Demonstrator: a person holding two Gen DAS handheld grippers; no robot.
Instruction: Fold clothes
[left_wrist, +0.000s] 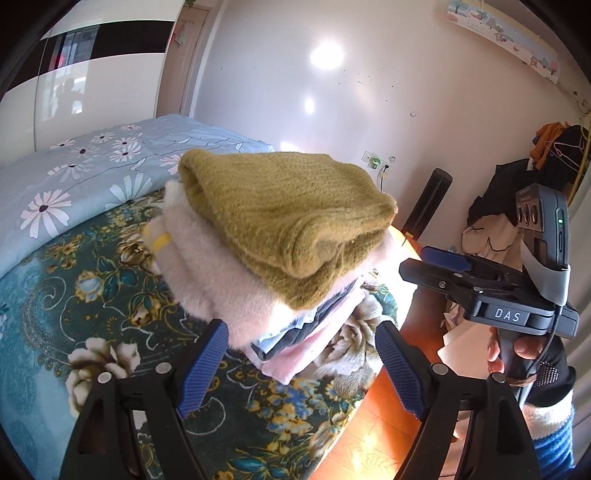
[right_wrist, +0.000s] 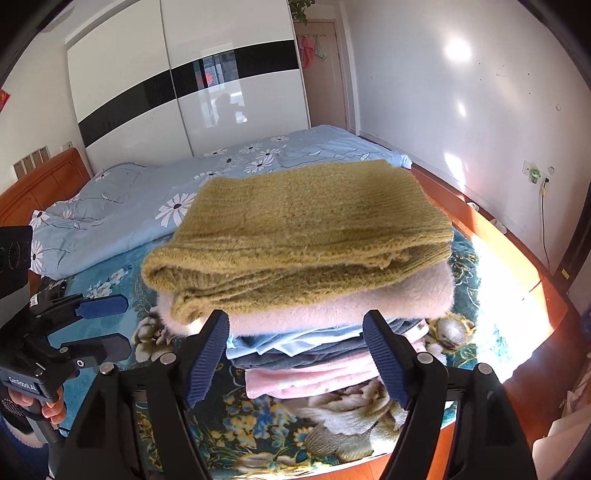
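A stack of folded clothes stands on the floral bedspread (left_wrist: 55, 302) near the bed's corner. On top lies a mustard knit sweater (left_wrist: 288, 214) (right_wrist: 303, 236), and under it a fluffy pale pink garment (left_wrist: 199, 266) (right_wrist: 369, 299). Thin blue, grey and pink pieces (right_wrist: 303, 354) lie at the bottom. My left gripper (left_wrist: 301, 350) is open just short of the stack's lower corner, touching nothing. My right gripper (right_wrist: 295, 332) is open in front of the stack's near side, also empty. Each gripper shows in the other's view, the right one (left_wrist: 439, 266) beside the stack and the left one (right_wrist: 110, 325) held by a hand.
A light blue daisy quilt (right_wrist: 155, 199) is bunched behind the stack. The bed's edge drops to an orange wooden floor (right_wrist: 517, 280) on the right. A white and black wardrobe (right_wrist: 184, 88) stands behind. A rack of dark clothes (left_wrist: 517, 192) is by the wall.
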